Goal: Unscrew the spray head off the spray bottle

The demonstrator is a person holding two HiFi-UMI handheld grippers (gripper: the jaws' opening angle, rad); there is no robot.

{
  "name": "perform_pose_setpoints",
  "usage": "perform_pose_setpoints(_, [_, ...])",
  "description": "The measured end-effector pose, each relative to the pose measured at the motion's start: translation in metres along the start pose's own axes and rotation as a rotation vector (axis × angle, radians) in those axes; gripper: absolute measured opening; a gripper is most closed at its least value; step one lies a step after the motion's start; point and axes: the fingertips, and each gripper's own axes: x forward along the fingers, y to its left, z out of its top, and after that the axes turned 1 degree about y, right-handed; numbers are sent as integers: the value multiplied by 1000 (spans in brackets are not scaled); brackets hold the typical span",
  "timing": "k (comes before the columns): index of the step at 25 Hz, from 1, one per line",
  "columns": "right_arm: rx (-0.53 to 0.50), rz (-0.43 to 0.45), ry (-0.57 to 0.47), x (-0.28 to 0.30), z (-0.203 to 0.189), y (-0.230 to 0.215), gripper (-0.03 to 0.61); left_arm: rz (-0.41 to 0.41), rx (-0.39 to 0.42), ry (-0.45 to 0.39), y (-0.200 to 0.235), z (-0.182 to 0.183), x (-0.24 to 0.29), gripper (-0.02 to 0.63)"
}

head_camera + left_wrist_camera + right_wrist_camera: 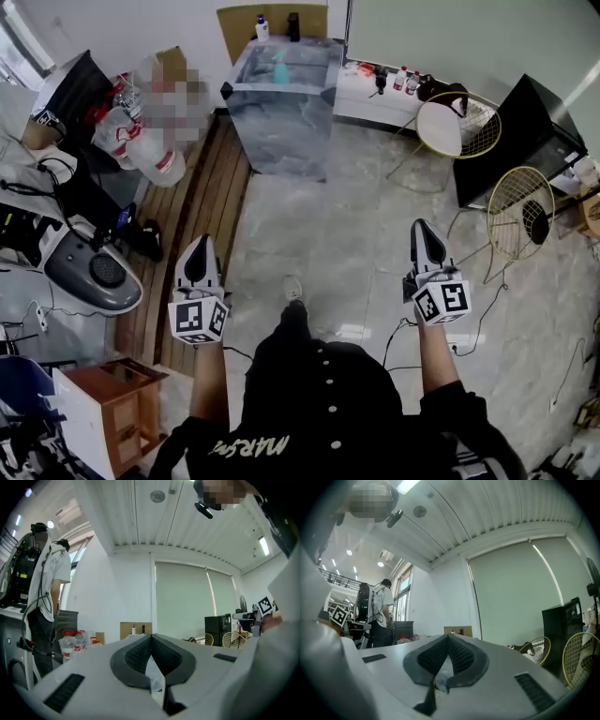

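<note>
A small teal spray bottle (279, 65) stands on a grey marbled table (251, 111) far ahead across the room. I hold both grippers at waist height, well short of that table. My left gripper (199, 242) is shut, its dark pads (136, 656) pressed together with nothing between them. My right gripper (421, 225) is shut and empty too, pads (461, 657) touching. In the left gripper view and the right gripper view the jaws point level toward the far wall, and they hide the teal bottle.
A white bottle (262, 26) and a dark one (293, 25) stand at the table's far edge before a cardboard sheet (246, 21). Two wire-frame chairs (521, 222) and a black cabinet (522, 133) are at right. A person (47, 597), bags and equipment fill the left side.
</note>
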Motion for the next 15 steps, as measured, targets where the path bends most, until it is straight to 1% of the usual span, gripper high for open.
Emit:
perform_pose_setpoints(7, [1, -36, 1, 81, 9, -26, 11, -18, -4, 2, 28, 9, 80, 25])
perform_pose_setpoints(15, [3, -27, -21, 166, 18, -32, 11, -46, 10, -5, 64, 20, 154, 25])
